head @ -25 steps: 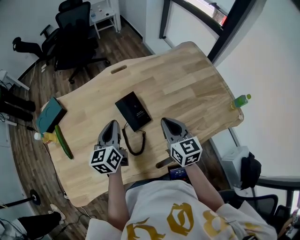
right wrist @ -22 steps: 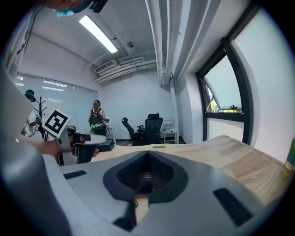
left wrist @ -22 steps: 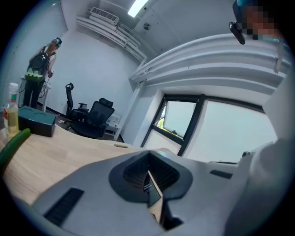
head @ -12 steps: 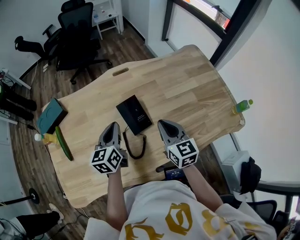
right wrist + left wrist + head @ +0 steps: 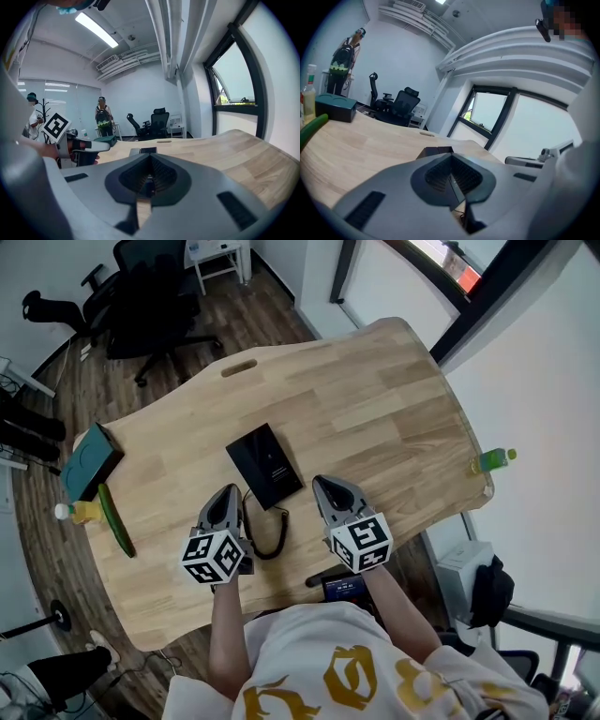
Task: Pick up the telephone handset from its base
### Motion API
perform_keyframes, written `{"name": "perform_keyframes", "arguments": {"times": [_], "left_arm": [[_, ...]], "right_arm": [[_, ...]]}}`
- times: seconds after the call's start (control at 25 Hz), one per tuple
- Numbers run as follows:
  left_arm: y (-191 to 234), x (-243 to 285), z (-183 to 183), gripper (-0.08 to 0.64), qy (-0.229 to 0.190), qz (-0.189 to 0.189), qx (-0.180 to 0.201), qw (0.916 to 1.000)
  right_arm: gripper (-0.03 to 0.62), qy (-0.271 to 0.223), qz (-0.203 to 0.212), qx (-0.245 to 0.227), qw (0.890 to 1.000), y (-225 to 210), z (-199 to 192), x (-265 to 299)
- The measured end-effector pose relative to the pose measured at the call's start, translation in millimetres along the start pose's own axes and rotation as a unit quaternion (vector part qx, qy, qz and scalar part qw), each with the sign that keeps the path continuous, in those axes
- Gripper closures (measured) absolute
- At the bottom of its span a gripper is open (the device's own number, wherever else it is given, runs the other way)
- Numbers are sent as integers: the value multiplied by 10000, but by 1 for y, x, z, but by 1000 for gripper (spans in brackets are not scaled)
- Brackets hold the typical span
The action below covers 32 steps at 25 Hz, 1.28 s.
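A black telephone (image 5: 265, 465) lies flat in the middle of the wooden table (image 5: 375, 409), and I cannot make out the handset apart from its base. Its coiled cord (image 5: 272, 535) loops toward the near edge. My left gripper (image 5: 227, 495) is shut and empty just left of the cord, short of the phone. My right gripper (image 5: 323, 486) is shut and empty to the right of the phone's near corner. In the left gripper view the telephone (image 5: 438, 151) shows just beyond the shut left gripper (image 5: 451, 176). In the right gripper view the telephone (image 5: 146, 151) lies ahead of the shut right gripper (image 5: 149, 178).
A teal box (image 5: 89, 460), a long green object (image 5: 114, 519) and a small bottle (image 5: 73, 512) sit at the table's left end. A green bottle (image 5: 492, 461) stands at the right edge. Office chairs (image 5: 150, 306) stand beyond the table. People (image 5: 104, 117) stand at the far wall.
Both grippers have sunk a little toward the table on either side of the cord. The telephone has not moved and both pairs of jaws stay shut.
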<state>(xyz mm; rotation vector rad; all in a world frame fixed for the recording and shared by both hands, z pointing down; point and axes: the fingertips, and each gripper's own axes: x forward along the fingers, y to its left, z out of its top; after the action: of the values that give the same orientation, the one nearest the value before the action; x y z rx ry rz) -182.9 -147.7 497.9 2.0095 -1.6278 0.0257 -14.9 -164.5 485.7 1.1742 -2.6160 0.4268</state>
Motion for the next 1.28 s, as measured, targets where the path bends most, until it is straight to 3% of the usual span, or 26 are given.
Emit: {"name": "perform_keyframes", "arguments": {"times": [0.28,0.44,0.88,1.28], "left_arm": [[17,20,-18,554,274,234,-58,9993],[25,32,-32,554,483,225,-332,9980],[32,65,-65,387,972,-86,-927,9909],[27,74,-72,408,1113,-406,-1123,9866]], "right_arm": [[588,345,31,92,9994,-16,-18,19],[588,533,112,134,9984,-19,-28,32],[588,875,278,372,9951,-26,-52,60],[588,1067,323,464,9927,-32,-66,73]]}}
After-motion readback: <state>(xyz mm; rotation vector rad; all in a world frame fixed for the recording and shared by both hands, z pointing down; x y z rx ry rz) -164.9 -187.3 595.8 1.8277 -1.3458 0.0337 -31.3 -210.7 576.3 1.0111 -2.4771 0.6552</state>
